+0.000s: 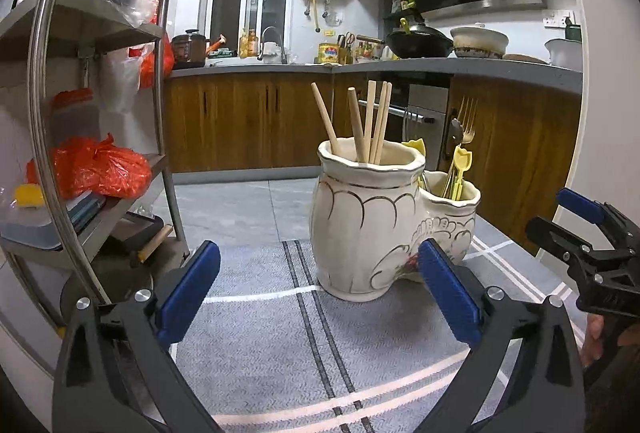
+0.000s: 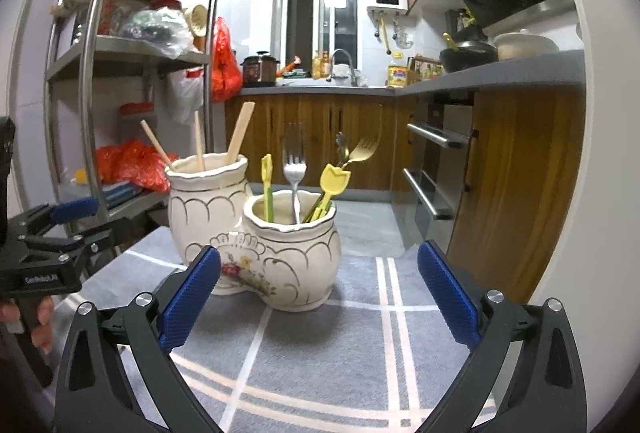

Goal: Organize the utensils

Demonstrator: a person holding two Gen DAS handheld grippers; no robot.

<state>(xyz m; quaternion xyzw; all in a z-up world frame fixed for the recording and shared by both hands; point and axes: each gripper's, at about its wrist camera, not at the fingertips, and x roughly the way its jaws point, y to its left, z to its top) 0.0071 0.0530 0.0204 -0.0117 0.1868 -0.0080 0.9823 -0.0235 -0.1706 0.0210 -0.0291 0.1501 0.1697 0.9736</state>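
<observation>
A white ceramic double-pot utensil holder (image 1: 360, 229) stands on a grey checked cloth (image 1: 280, 345). Its tall pot holds several wooden chopsticks (image 1: 370, 121); its low pot (image 1: 452, 209) holds forks and yellow picks. In the right wrist view the holder (image 2: 288, 257) shows a silver fork (image 2: 295, 169), a gold fork (image 2: 360, 151) and yellow tulip-topped picks (image 2: 334, 179). My left gripper (image 1: 320, 285) is open and empty just in front of the holder. My right gripper (image 2: 320, 285) is open and empty, also in front; it shows at the right in the left wrist view (image 1: 580, 233).
A metal shelf rack (image 1: 80, 81) with red bags stands to the left. Wooden cabinets (image 1: 240, 121) and an oven (image 2: 436, 169) line the back and right. The cloth (image 2: 320, 353) spreads in front of the holder.
</observation>
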